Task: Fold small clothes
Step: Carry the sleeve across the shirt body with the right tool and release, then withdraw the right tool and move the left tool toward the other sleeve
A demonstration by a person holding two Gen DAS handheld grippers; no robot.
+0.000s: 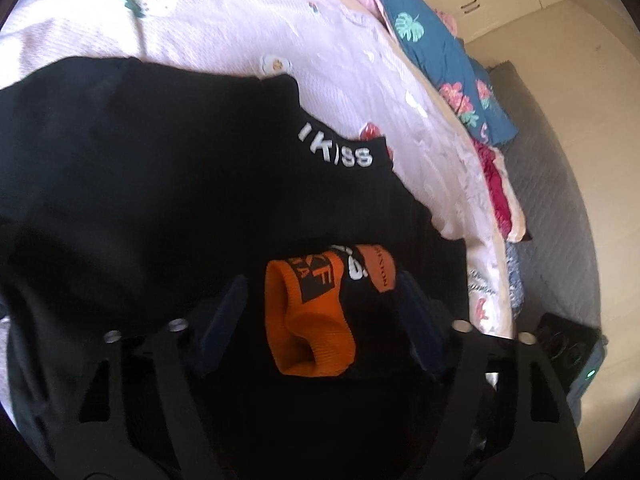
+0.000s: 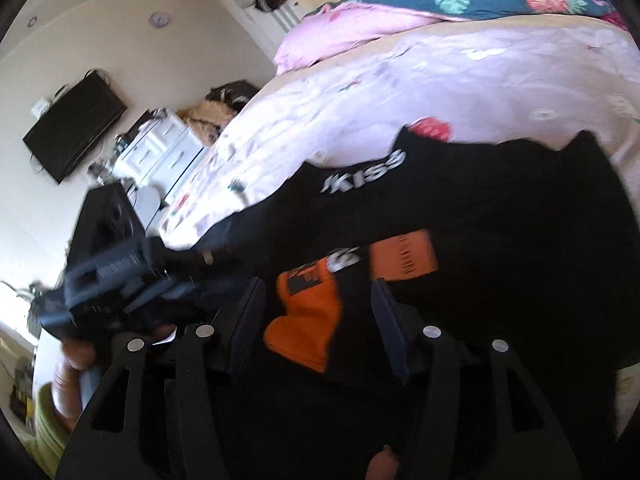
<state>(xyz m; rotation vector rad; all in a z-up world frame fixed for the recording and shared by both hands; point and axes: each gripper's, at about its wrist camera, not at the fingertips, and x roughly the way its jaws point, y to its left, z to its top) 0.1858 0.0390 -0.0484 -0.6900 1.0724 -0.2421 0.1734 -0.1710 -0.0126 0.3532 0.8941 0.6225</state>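
While both tools hover low over the bed (image 1: 224,20), the black garment (image 1: 140,168) with its orange cuff (image 1: 308,320) lies between their fingers. Left tool (image 1: 320,312) and right tool (image 2: 316,320) stand partly apart, pads not pressing the cloth.

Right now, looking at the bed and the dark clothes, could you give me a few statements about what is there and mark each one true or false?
1. The black garment lies on a pale pink bedspread. True.
2. The white lettering on the garment reads KISS. True.
3. The patch between the left tongs is green. False: it is orange.
4. The right tongs are clamped flat together. False: the two fingers stand apart, with orange and black cloth between them.
5. A dark blue blanket with flowers lies at the far side of the bed. True.
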